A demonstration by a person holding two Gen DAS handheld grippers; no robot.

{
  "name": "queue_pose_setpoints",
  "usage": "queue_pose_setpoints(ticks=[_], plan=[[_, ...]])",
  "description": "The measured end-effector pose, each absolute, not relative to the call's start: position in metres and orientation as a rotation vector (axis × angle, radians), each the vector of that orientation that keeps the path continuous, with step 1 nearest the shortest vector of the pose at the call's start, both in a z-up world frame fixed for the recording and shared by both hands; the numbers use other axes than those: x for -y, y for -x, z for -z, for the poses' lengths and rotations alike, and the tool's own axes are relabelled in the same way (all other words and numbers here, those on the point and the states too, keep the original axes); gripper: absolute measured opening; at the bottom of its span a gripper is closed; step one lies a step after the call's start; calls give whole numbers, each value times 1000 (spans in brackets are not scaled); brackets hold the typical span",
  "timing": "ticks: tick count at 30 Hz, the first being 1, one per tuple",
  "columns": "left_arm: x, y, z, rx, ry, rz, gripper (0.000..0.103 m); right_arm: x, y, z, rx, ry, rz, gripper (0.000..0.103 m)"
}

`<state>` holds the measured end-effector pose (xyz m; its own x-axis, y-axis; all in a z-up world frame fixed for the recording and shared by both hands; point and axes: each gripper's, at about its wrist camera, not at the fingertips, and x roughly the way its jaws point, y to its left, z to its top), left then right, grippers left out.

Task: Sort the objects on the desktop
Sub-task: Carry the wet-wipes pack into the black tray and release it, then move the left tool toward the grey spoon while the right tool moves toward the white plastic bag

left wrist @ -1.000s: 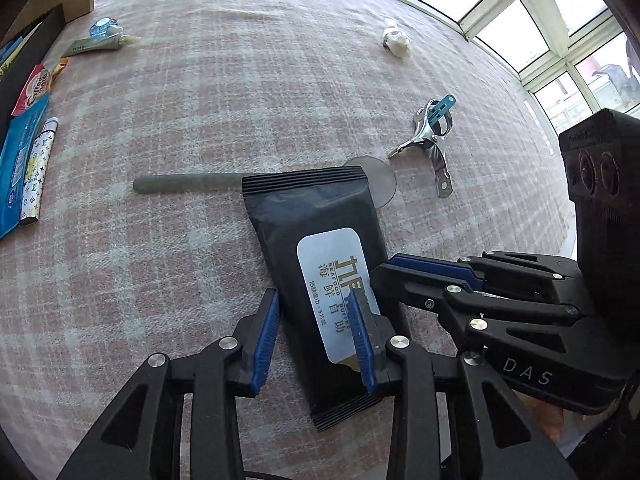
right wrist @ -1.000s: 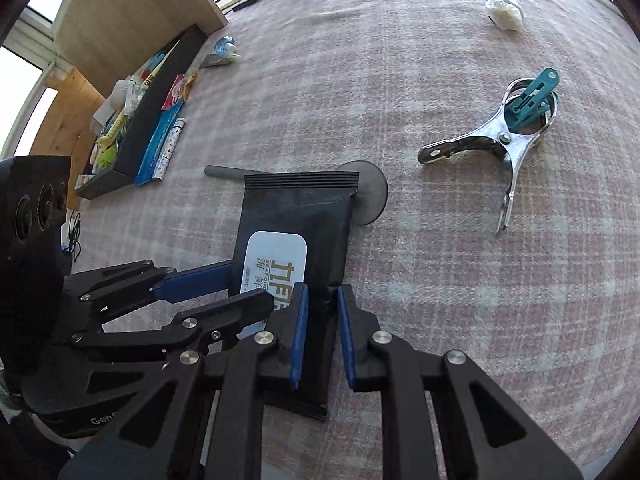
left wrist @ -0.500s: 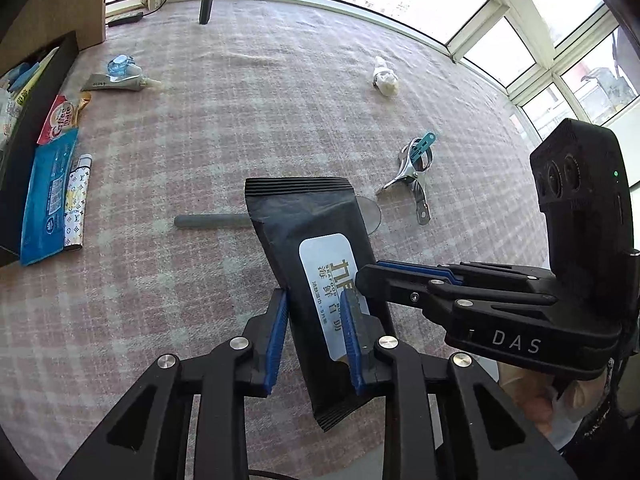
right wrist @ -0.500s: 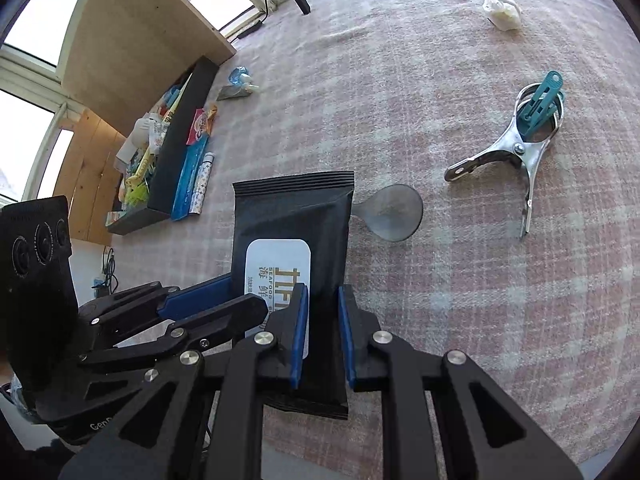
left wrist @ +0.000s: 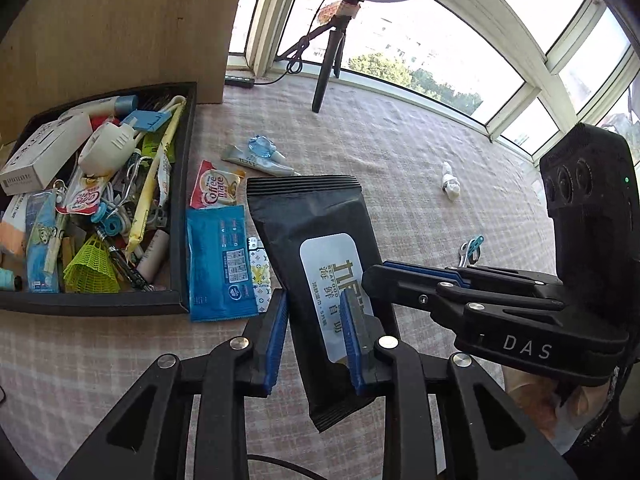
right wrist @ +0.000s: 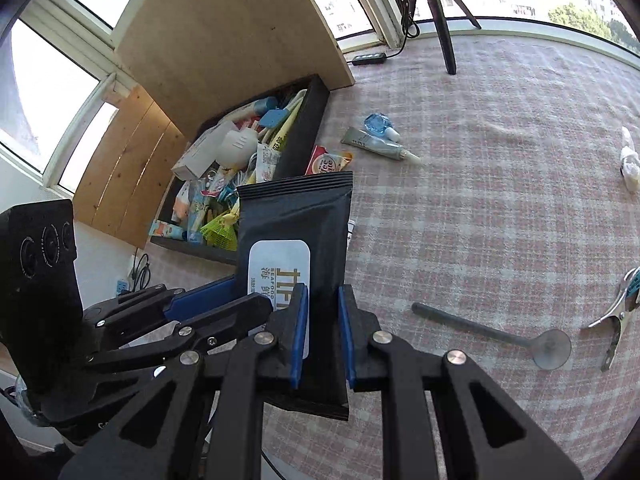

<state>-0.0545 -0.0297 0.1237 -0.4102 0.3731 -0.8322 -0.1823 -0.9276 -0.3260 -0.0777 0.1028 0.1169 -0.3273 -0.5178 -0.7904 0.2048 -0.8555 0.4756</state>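
A black wet-wipe pack [left wrist: 312, 216] with a white label hangs in the air above the checked tablecloth, held at its near end by both grippers. My left gripper [left wrist: 314, 312] has its blue pads against the pack's left part. My right gripper [right wrist: 322, 320] is shut on the pack's [right wrist: 292, 216] right edge, and in the left wrist view its fingers [left wrist: 420, 276] come in from the right. Just left of and beyond the pack stands a black tray [left wrist: 182, 184] crowded with small items.
Beside the tray lie a blue wipe pack [left wrist: 218, 260], a Coffee mate sachet [left wrist: 214, 190] and a tube [left wrist: 260, 160]. A grey suction-cup stick [right wrist: 492, 334] and a metal clamp [right wrist: 616, 312] lie to the right. A wooden board [left wrist: 120, 20] and a tripod [left wrist: 328, 68] stand at the back.
Both grippers have lifted the black pack off the table and carried it left toward the tray. The left jaws narrowed onto the pack. The grey stick stayed on the cloth.
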Motion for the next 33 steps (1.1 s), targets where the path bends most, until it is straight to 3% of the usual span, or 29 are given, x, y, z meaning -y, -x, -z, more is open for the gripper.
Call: queue_pose_setpoints(ticks=[17,20,27,33], plan=[[192,131,-151,279,1425,-2630,24,61,174,-148,237,-1405,2166,17],[223,137,-156,362,1414,-2661,24,61,182,-156,219,-1384,2241,20],[251,133,-154,353,1438,-2704,24,25,190,-151,210,-1436,2355,22],[243,122,-141,363,1472,-2668,24,-30,177,-138,242,-1509,2457,33]])
